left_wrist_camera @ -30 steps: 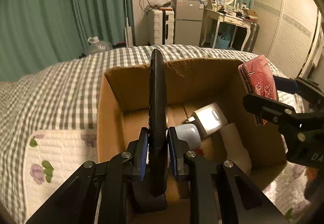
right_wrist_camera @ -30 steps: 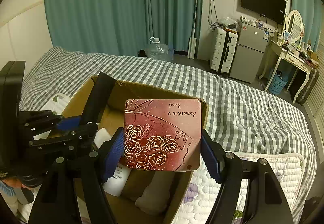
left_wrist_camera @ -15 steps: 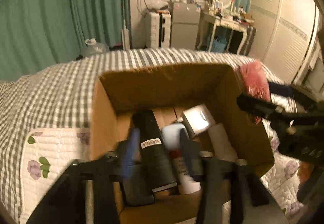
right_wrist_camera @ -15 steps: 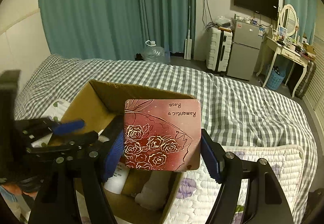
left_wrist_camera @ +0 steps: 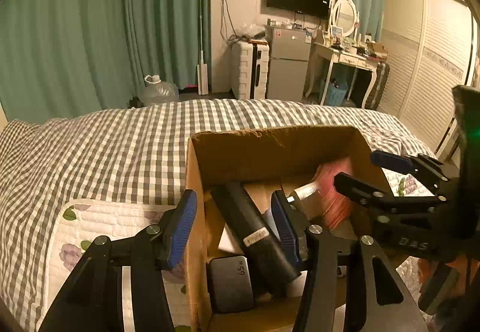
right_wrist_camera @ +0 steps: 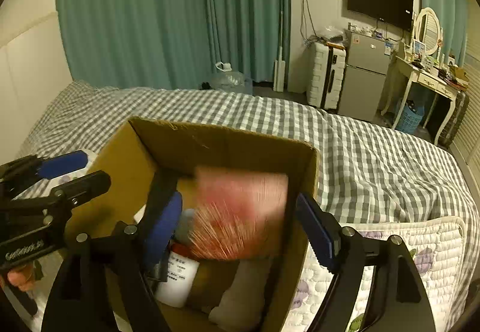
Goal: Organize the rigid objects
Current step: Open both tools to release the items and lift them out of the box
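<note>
- The left gripper [left_wrist_camera: 234, 224] now stands spread and empty; the black remote [left_wrist_camera: 255, 230] it gripped a second ago lies slanted inside the cardboard box [left_wrist_camera: 270, 149].
- The right gripper [right_wrist_camera: 240, 230] has also parted, and the red rose tin [right_wrist_camera: 240, 212], blurred, drops into the box, so both items are stowed.

Both views are dim and warm, washed in amber indoor light with a grainy look. Fisheye bending curves the curtains [right_wrist_camera: 168, 14] and wardrobe doors [left_wrist_camera: 432, 62] toward black, vignetted corners. The red box [right_wrist_camera: 240, 212] is smeared by motion blur in both views, its pattern streaked. The cardboard box [left_wrist_camera: 270, 149] holds deep shadow inside. A faint green glow marks the left view's right edge.
</note>
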